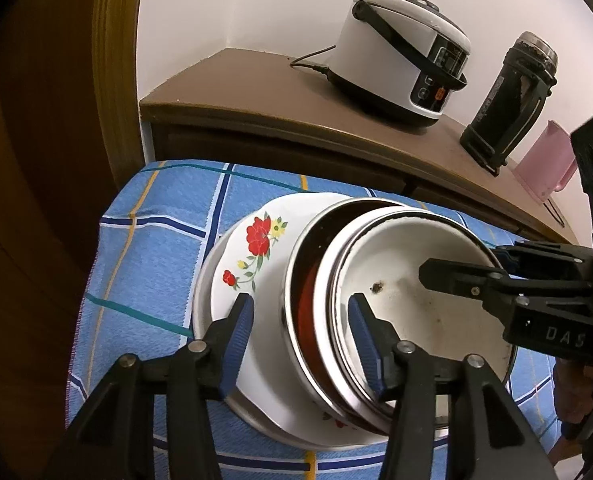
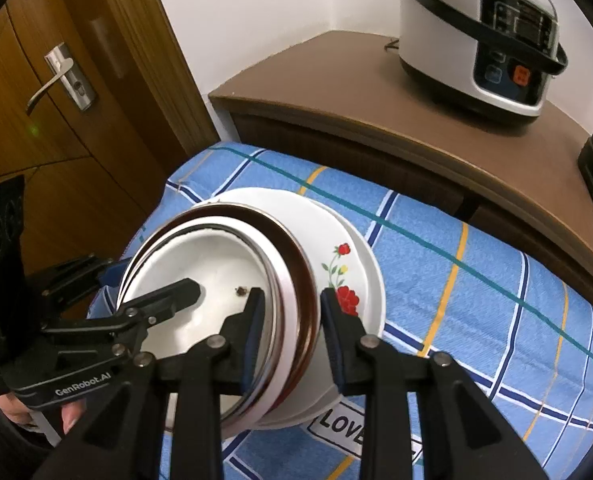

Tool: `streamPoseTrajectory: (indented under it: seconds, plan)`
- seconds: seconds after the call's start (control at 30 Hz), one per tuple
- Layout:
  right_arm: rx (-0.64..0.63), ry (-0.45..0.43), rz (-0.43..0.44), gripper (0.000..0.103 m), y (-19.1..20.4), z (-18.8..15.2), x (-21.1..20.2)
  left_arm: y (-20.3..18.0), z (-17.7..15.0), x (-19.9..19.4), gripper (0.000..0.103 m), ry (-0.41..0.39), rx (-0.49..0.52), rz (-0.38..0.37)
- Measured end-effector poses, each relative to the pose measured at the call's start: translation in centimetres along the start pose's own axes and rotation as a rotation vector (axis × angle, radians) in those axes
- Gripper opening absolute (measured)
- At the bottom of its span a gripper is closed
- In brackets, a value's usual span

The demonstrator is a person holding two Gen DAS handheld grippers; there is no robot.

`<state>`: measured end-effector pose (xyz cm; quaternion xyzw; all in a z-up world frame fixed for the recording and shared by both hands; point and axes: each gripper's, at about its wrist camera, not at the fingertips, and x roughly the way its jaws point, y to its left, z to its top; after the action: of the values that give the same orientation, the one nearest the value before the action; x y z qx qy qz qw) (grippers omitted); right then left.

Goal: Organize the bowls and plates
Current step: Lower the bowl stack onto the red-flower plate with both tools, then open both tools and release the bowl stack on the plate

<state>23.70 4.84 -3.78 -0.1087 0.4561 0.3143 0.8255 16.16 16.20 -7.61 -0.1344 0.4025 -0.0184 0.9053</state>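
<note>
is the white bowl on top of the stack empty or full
Empty: the white bowl shows its bare inside, with only a small dark chip and faint stains. It sits nested in a brown-lined bowl.

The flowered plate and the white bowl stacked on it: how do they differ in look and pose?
The flowered plate is shallow with red and yellow blooms painted on it; the white bowl is deeper, plain inside with dark specks, and has a metal rim. The plate lies flat at the bottom of the stack on the blue checked cloth; the bowl sits tilted on top, nested in a brown-lined bowl. Both are round with white surfaces.
</note>
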Motion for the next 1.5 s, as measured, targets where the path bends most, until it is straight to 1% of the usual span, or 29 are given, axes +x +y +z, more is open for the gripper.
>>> streamPoseTrajectory:
  seconds: [0.03,0.1,0.17,0.27,0.37,0.53,0.57,0.6,0.67,0.73,0.8,1.0,1.13,1.23,1.3,1.33,1.37,1.4,1.43,1.5]
  plan:
    - [-0.008,-0.015,-0.025,0.024,0.3,-0.3,-0.1,0.1,0.0,-0.1,0.058,-0.006,-0.004,-0.004]
    - [0.002,-0.039,-0.042,0.021,0.8,-0.6,-0.1,0.2,0.1,-0.3,0.059,-0.019,-0.015,0.004]
    - [0.026,-0.059,-0.030,0.020,0.8,-0.5,0.1,0.2,0.2,-0.5,0.059,-0.033,-0.010,0.029]
    - [0.059,-0.079,-0.004,0.019,0.3,-0.3,0.4,0.3,0.3,-0.5,0.059,-0.026,-0.011,0.029]
    - [0.095,-0.085,0.050,0.026,-0.2,-0.4,0.4,0.2,0.2,-0.6,0.059,-0.024,-0.002,0.045]
    - [0.089,-0.096,0.039,0.028,-0.4,-1.0,-0.1,-0.1,0.0,-1.1,0.059,-0.038,0.003,0.055]
    - [0.089,-0.101,0.033,0.032,-0.4,-1.1,-0.3,-0.1,-0.1,-1.2,0.059,-0.041,0.003,0.058]
    - [0.089,-0.106,0.026,0.039,-0.4,-1.3,-0.4,-0.1,-0.1,-1.3,0.059,-0.041,0.003,0.059]
    - [0.087,-0.114,0.018,0.043,-0.4,-1.5,-0.5,-0.3,-0.4,-1.4,0.060,-0.039,0.004,0.063]
    - [0.086,-0.128,0.016,0.044,-0.3,-1.8,-0.7,-0.5,-0.6,-1.7,0.060,-0.049,0.011,0.075]
    - [0.086,-0.143,0.011,0.047,-0.2,-2.2,-1.1,-0.6,-0.8,-2.0,0.060,-0.057,0.018,0.087]
    - [0.087,-0.199,-0.003,0.051,-0.3,-3.2,-3.3,-1.4,-1.2,-3.4,0.060,-0.089,0.031,0.087]
    - [0.084,-0.267,-0.037,0.056,-0.3,-4.4,-5.9,-2.6,-1.7,-4.5,0.060,-0.110,0.041,0.077]
    - [0.051,-0.373,-0.122,0.063,0.3,-5.8,-9.0,-4.0,-2.2,-5.9,0.060,-0.160,0.072,0.077]
    - [0.033,-0.442,-0.175,0.072,0.7,-6.7,-10.8,-5.1,-2.7,-7.1,0.060,-0.207,0.095,0.086]
    - [0.027,-0.487,-0.204,0.074,0.9,-7.4,-12.0,-5.5,-2.8,-7.6,0.065,-0.227,0.105,0.089]
    - [0.025,-0.535,-0.226,0.079,1.0,-8.1,-13.3,-6.1,-3.2,-8.2,0.068,-0.255,0.116,0.097]
    - [0.026,-0.578,-0.242,0.083,1.0,-8.8,-14.5,-6.5,-3.4,-8.8,0.073,-0.279,0.125,0.103]
    - [0.031,-0.608,-0.252,0.084,0.8,-9.3,-15.5,-7.0,-3.7,-9.3,0.075,-0.305,0.134,0.106]
    - [0.043,-0.641,-0.267,0.088,0.6,-10.1,-16.8,-7.9,-4.2,-10.2,0.075,-0.338,0.151,0.109]
